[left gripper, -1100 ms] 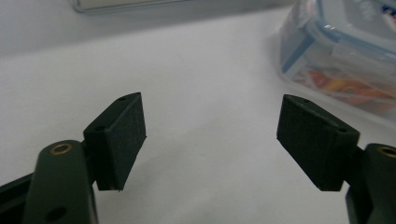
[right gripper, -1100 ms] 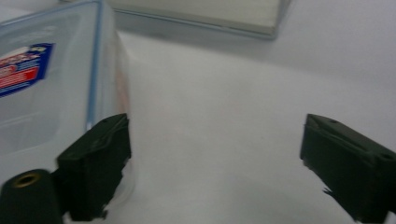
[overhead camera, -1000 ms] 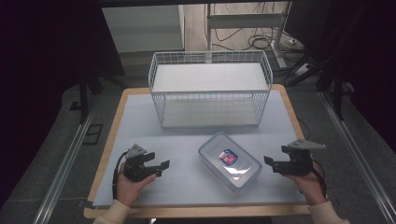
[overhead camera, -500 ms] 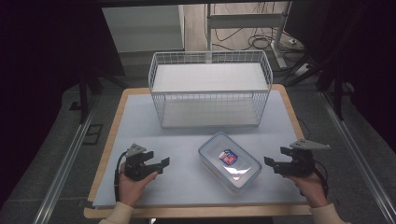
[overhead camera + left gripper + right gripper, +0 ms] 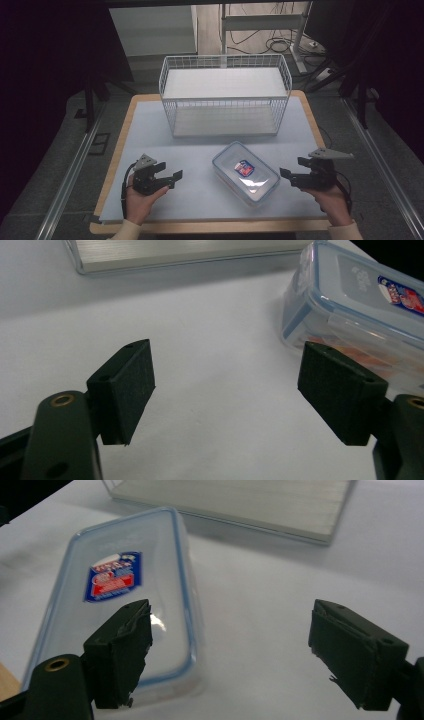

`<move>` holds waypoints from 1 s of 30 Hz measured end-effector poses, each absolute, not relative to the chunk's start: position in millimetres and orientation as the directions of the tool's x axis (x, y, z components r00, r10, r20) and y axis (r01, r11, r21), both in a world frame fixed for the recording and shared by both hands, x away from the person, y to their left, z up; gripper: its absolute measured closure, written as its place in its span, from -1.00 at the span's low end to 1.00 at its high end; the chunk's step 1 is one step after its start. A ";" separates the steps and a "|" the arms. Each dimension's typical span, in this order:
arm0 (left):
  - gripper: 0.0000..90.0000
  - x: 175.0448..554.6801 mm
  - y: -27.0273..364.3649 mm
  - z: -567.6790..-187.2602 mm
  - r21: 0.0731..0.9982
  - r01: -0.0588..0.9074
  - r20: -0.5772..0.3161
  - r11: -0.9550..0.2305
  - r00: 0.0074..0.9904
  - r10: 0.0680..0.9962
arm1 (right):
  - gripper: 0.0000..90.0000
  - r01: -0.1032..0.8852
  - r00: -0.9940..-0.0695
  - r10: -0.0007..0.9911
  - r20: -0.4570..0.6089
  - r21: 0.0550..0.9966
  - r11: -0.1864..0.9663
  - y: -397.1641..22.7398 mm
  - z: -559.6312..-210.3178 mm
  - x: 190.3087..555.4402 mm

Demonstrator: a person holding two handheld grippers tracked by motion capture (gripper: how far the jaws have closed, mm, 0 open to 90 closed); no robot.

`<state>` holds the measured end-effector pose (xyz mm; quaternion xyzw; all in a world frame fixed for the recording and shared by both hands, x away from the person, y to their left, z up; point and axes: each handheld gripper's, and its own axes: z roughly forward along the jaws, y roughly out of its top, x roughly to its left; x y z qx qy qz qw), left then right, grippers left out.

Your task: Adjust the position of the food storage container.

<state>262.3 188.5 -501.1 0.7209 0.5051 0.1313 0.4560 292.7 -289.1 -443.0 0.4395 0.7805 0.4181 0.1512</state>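
Both tongs open, food box [image 5: 245,173] btwn L [image 5: 175,176] & R [image 5: 283,173].

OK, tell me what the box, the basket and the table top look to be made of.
Box: clear glossy plastic, likely; its lid shows glare and a blue seal line.
Basket: thin wire in a white coat, probably metal; open grid walls.
Table top: matte pale sheet over a wood-coloured board; the tan edge shows.
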 end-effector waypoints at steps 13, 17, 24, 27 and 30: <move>-0.49 251.0 194.6 -502.6 0.789 0.610 -0.250 -0.077 0.433 0.866 | -0.42 0.535 -0.661 0.735 0.150 0.781 0.321 -230.2 -423.1 290.1; -0.49 251.6 190.5 -502.9 0.784 0.613 -0.236 -0.094 0.435 0.869 | -0.39 0.499 -0.736 0.668 0.110 0.755 0.424 -209.8 -425.3 277.6; -0.49 250.8 192.5 -501.1 0.788 0.608 -0.241 -0.091 0.442 0.864 | -0.19 0.488 -0.766 0.629 0.131 0.756 0.436 -201.9 -426.4 265.0; -0.49 250.5 194.5 -502.0 0.787 0.610 -0.243 -0.090 0.440 0.864 | 0.37 0.471 -0.788 0.602 0.127 0.753 0.459 -197.1 -430.7 258.0; -0.49 251.5 193.9 -503.4 0.782 0.616 -0.242 -0.092 0.436 0.867 | 0.64 0.472 -0.805 0.577 0.136 0.737 0.484 -191.6 -435.0 256.4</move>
